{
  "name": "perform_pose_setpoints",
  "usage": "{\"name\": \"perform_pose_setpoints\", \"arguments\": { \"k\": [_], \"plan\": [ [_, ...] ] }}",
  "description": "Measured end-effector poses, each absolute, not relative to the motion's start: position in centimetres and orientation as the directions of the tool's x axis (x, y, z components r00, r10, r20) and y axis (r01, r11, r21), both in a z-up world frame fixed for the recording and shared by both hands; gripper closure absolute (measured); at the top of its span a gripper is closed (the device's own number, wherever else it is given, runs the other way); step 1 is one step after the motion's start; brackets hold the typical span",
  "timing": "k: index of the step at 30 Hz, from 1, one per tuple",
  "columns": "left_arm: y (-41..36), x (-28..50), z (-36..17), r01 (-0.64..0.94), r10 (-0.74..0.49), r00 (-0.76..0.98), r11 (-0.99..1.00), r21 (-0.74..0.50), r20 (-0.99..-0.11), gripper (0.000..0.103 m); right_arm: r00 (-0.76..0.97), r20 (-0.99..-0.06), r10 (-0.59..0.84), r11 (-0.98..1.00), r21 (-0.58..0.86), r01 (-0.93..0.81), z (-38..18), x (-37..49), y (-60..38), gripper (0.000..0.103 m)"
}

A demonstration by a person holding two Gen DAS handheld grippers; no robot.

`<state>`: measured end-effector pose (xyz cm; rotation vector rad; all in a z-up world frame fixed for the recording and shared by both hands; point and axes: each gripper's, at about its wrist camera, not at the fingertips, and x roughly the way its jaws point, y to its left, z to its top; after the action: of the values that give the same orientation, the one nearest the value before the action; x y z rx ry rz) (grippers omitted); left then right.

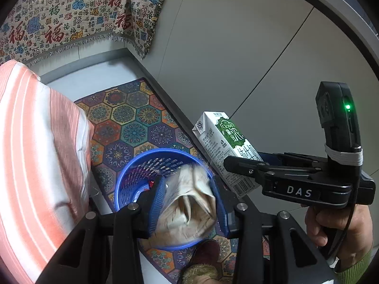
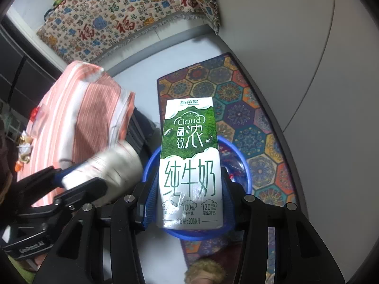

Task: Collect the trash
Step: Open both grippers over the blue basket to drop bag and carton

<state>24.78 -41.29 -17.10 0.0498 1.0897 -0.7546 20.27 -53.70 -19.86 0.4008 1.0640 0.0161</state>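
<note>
A blue perforated waste basket [image 1: 129, 172] stands on the patterned rug below both grippers. My left gripper [image 1: 186, 187] is shut on a crumpled wad of whitish paper [image 1: 189, 213], which hangs over the basket's mouth. In the right wrist view that left gripper [image 2: 80, 177] and its paper wad [image 2: 113, 165] sit left of the basket [image 2: 246, 172]. My right gripper [image 2: 189, 196] is shut on a green and white milk carton [image 2: 189, 156], held lengthwise over the basket. In the left wrist view the right gripper [image 1: 239, 165] holds the carton [image 1: 220, 142] right of the basket rim.
A pink and white striped cloth [image 1: 35, 153] covers a surface on the left, with small wrappers [image 2: 26, 142] on it. A hexagon-patterned rug [image 1: 132, 118] lies along a grey wall [image 1: 236, 47]. A printed throw [image 1: 71, 11] hangs behind. A furry slipper [image 1: 201, 272] is near the basket.
</note>
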Motion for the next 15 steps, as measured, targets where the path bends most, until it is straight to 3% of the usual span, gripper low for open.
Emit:
{"name": "perform_pose_setpoints", "arguments": {
  "k": [6, 15],
  "plan": [
    [-42.0, 25.5, -18.1, 0.581, -0.521, 0.227, 0.751, -0.315, -0.823, 0.079, 0.504, -0.837, 0.213, 0.921, 0.344, 0.182, -19.8, 20.6, -53.8, 0.054],
    [-41.3, 25.9, -18.4, 0.567, -0.509, 0.246, 0.766, -0.303, -0.825, 0.076, 0.458, -0.857, 0.237, 0.933, 0.333, 0.139, -20.7, 21.5, -52.8, 0.049]
  ]
}}
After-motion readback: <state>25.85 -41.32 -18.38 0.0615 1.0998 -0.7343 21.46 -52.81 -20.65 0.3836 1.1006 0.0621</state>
